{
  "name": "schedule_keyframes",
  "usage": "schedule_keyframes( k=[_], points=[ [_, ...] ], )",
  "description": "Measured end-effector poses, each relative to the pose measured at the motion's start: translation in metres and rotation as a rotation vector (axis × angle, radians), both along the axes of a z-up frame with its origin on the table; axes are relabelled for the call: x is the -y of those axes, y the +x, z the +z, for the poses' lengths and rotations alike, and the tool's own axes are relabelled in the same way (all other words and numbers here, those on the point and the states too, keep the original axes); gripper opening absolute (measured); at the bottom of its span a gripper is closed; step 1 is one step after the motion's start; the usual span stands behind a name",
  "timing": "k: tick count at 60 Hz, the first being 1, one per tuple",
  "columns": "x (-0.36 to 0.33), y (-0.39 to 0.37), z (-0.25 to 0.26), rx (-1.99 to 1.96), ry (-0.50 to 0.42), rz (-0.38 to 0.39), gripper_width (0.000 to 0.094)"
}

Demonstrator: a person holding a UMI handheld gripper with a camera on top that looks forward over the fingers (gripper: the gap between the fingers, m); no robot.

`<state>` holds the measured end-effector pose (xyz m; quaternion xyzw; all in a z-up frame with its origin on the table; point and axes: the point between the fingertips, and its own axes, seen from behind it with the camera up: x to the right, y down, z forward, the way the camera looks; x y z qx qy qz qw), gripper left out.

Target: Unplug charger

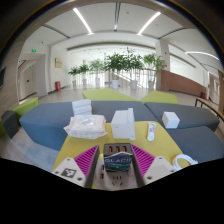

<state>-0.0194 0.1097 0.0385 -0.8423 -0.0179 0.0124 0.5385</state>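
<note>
A dark charger block [118, 158] with a blue-white label and orange slots on its top stands between my gripper's fingers. My gripper [117, 160] is closed on it, and the magenta pads [88, 161] meet its left and right sides. Below the charger a pale socket body [117, 186] with small holes shows between the finger bases; the plug joint itself is hidden. All of this sits at the near end of a yellow table [100, 142].
Beyond the fingers on the table lie a crumpled clear bag [85, 126], a white tissue box [123, 123] and a small white remote-like item [151, 131]. A white round object [185, 160] is right of the fingers. Grey-blue sofas [45, 120] and potted plants [125, 65] stand behind.
</note>
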Motion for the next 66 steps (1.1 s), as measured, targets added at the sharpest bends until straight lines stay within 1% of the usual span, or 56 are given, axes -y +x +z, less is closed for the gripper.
schedule_keyframes(
  k=[2,3,4,7,11,17,22,25,26,30,32,34,37,41,43,46,49,53,58,59,62,66],
  points=[
    [-0.006,0.004,-0.007,0.028,0.005,-0.007,0.0444],
    [-0.009,0.007,-0.005,0.033,0.033,-0.014,0.0404],
    [-0.011,0.009,-0.002,0.032,0.057,-0.023,0.0401],
    [-0.009,0.009,-0.002,0.012,0.075,-0.031,0.0368],
    [-0.008,0.006,-0.005,0.002,0.049,-0.023,0.0310],
    [-0.008,0.005,-0.005,0.007,0.037,-0.007,0.0211],
    [-0.009,0.005,-0.002,-0.003,0.024,-0.011,0.0190],
    [-0.007,0.007,0.011,-0.015,0.033,-0.016,0.0190],
    [-0.003,0.009,0.022,-0.026,0.053,-0.025,0.0190],
    [-0.002,0.022,0.086,-0.028,0.185,-0.061,0.0189],
    [0.000,0.025,0.117,-0.020,0.229,-0.053,0.0188],
    [0.004,0.026,0.143,-0.023,0.258,-0.043,0.0189],
    [0.009,0.039,0.177,-0.025,0.293,-0.059,0.0191],
    [0.020,0.058,0.193,-0.001,0.306,-0.068,0.0190],
    [0.026,0.066,0.189,0.008,0.287,-0.065,0.0192],
    [0.032,0.073,0.171,0.023,0.231,-0.050,0.0204],
    [0.045,0.091,0.137,0.039,0.152,-0.040,0.0212],
    [0.060,0.108,0.073,0.067,0.010,-0.050,0.0213],
    [0.076,0.117,0.006,0.084,-0.119,-0.038,0.0240],
    [0.073,0.117,-0.011,0.087,-0.138,-0.038,0.0247],
    [0.081,0.121,-0.034,0.089,-0.191,-0.036,0.0267],
    [0.084,0.125,-0.056,0.077,-0.223,-0.039,0.0300]
  ],
)
